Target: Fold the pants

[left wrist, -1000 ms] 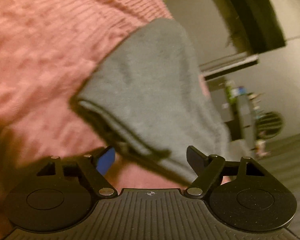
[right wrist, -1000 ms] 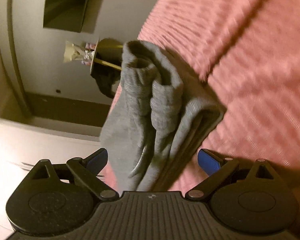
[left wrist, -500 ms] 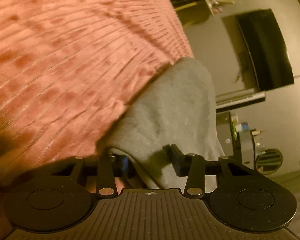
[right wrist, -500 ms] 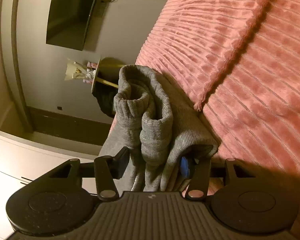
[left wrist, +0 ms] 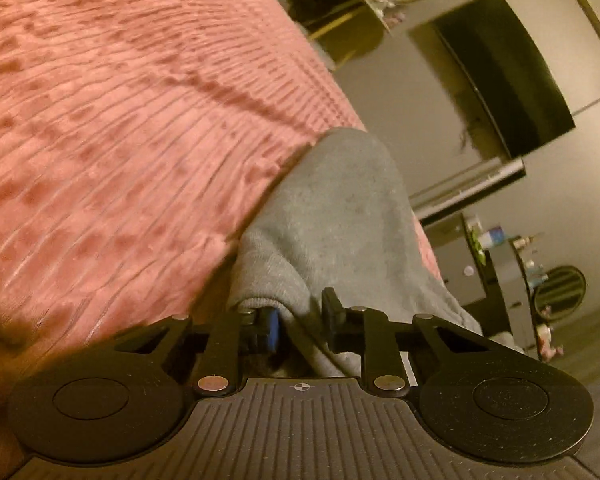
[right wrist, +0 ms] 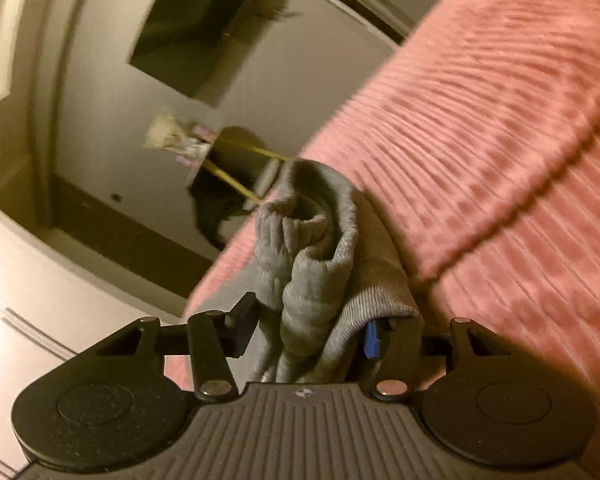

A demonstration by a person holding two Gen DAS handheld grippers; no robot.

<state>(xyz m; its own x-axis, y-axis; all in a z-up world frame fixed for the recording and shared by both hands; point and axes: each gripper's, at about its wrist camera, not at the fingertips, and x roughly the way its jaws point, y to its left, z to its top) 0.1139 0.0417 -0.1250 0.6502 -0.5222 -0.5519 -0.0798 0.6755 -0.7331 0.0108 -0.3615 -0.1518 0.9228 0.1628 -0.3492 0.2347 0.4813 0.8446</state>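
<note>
Between the jaws of the left gripper [left wrist: 300, 322] a folded edge of the grey pants [left wrist: 332, 220] is being pinched; the jaws are closing, standing narrow, with the blue pad on one side and the black finger on the other pressing into the cloth. Beyond those jaws the pants are running forward as a smooth grey hump, lying on the pink ribbed bedspread [left wrist: 120, 140], which is spreading away to the left.

The right gripper [right wrist: 312, 330] is clamping a thicker bundle: its jaws are standing about half apart, filled by the stacked layers of the pants [right wrist: 312, 264], with the ribbed cuffs bunching just ahead of the fingers. The bedspread [right wrist: 500, 120] is lying to the right of that bundle.

Judging by the two grips on opposite ends, the garment is being taken at both sides so that the half-folded stack can be lifted or doubled over without its layers sliding apart.
</note>
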